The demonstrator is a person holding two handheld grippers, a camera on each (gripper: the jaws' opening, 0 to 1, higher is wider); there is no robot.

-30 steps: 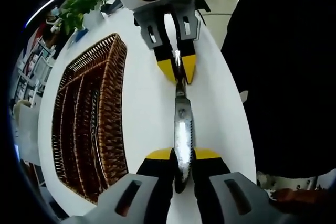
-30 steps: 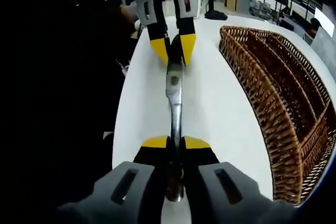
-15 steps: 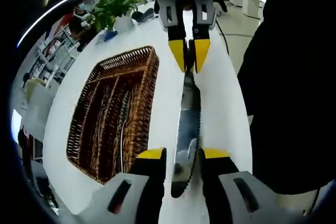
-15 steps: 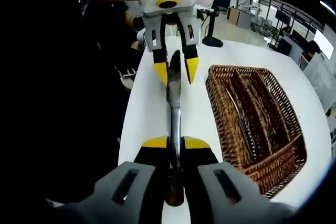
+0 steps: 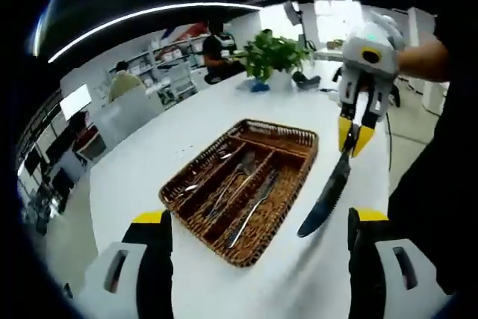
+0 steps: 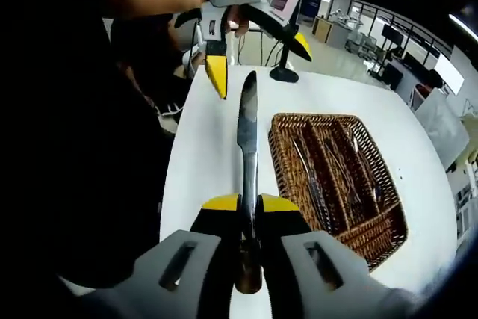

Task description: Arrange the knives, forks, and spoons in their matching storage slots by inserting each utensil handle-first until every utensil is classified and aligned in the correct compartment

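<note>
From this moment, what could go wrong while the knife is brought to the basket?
1. The right gripper holds the knife by its handle alone, since the left gripper stands open and apart from the blade. The long blade could swing or slip.
2. The wicker basket already holds utensils in its slots, so the knife might land in a wrong compartment or catch on them.
3. The basket lies well to the side on the white table; the blade tip could strike its rim on the way.
</note>
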